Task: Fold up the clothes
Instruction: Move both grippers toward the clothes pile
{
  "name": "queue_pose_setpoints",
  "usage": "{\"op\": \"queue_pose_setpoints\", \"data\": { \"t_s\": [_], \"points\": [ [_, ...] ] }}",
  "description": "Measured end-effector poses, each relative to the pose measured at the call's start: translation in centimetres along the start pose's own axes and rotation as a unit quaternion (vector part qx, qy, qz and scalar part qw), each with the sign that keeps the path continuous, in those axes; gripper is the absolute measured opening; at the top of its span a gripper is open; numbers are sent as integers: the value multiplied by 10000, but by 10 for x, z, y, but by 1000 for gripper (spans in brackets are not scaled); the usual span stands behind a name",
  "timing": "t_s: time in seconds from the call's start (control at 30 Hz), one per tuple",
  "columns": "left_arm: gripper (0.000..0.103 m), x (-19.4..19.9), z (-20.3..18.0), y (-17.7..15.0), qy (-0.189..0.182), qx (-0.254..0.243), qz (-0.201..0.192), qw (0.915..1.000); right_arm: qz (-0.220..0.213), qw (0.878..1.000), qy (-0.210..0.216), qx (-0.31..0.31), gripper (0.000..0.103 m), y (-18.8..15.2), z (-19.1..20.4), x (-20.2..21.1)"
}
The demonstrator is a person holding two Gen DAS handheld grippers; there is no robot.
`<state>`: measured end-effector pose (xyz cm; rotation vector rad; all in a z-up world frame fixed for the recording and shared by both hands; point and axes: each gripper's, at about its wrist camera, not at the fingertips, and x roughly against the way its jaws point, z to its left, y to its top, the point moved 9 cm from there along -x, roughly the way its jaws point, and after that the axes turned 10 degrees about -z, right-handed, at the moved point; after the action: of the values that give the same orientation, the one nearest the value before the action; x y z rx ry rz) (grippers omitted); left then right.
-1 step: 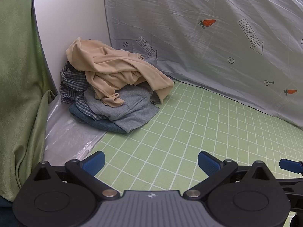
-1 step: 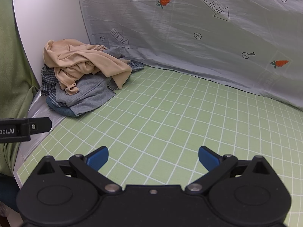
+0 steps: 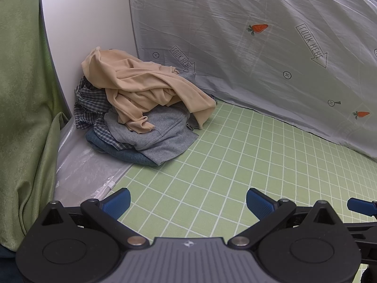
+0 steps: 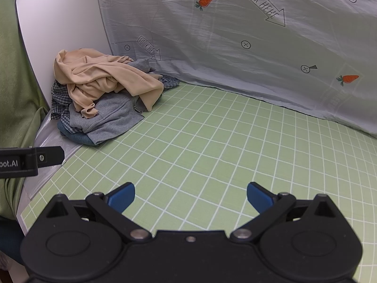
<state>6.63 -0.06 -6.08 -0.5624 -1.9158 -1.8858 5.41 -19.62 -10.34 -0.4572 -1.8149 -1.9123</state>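
Far left in both views: pile of unfolded clothes, heaped in the back corner of the surface against a white panel. Topmost: beige top, draped over a grey sweatshirt, with plaid and blue cloth beneath.

Nearer, low in the left wrist view: left hand-held gripper, fingers spread wide, nothing between them, angled down toward the green grid. Pile ahead and up-left of it, well apart.

Further right: right hand-held gripper, fingers likewise wide apart and empty. Pile also up-left from here, but farther across the surface.

Judged from this: left the nearer hand for the first pick. Beige top's long run roughly left to right across the heap, loose hem hanging on the right side, toward open surface. Nothing folded yet.
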Motion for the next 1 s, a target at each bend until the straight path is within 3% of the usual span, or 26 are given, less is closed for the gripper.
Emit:
{"op": "queue_pose_setpoints", "data": {
  "t_s": [1.0],
  "points": [
    [103,-4,1,-3,37,-5,36,10000,25,10000,-32,-13,102,-1,-1,-2]
  ]
}}
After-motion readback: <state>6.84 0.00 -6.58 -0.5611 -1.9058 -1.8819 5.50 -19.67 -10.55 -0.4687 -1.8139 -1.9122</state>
